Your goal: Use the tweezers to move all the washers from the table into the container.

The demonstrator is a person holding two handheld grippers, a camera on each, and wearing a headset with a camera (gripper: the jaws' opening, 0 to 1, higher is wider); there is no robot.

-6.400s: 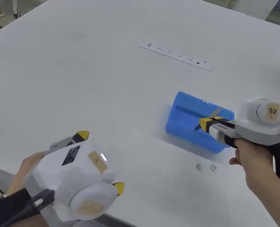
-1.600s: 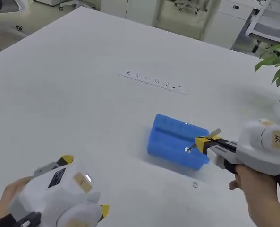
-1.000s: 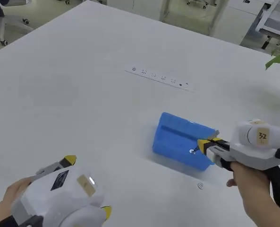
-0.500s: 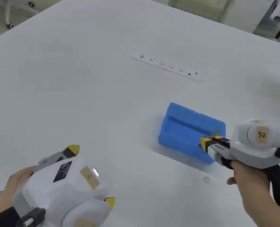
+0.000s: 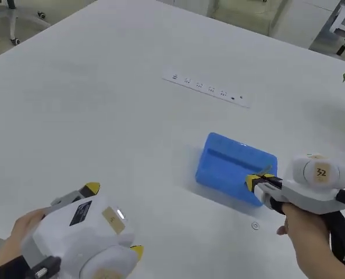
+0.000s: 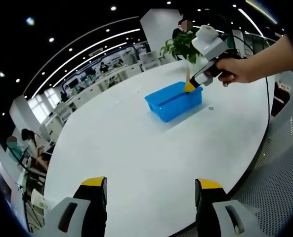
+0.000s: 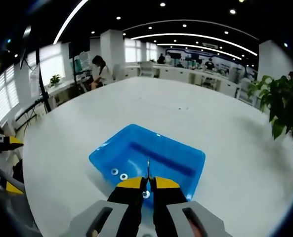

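Note:
The blue container (image 5: 233, 165) sits on the white table (image 5: 102, 104). My right gripper (image 5: 258, 182) hovers over its near right corner, shut on thin metal tweezers (image 7: 147, 170) that point down into the container (image 7: 151, 150). Three washers (image 7: 118, 174) lie on its floor, one just under the jaws. One washer (image 5: 255, 225) lies on the table in front of the container. My left gripper (image 5: 114, 220) is held low at the near left, open with nothing in it (image 6: 151, 185), facing the container (image 6: 173, 101) and the right gripper (image 6: 191, 86).
A flush socket strip (image 5: 207, 90) lies in the tabletop beyond the container. A potted plant (image 7: 279, 103) stands off the table's right side. The table edge (image 6: 245, 173) runs close by the left gripper. Desks and seated people are far behind.
The washer that hung from the tweezers a second ago is gone from their tip. Two washers lay on the table 6.4 s ago, one now. The head camera shifted.

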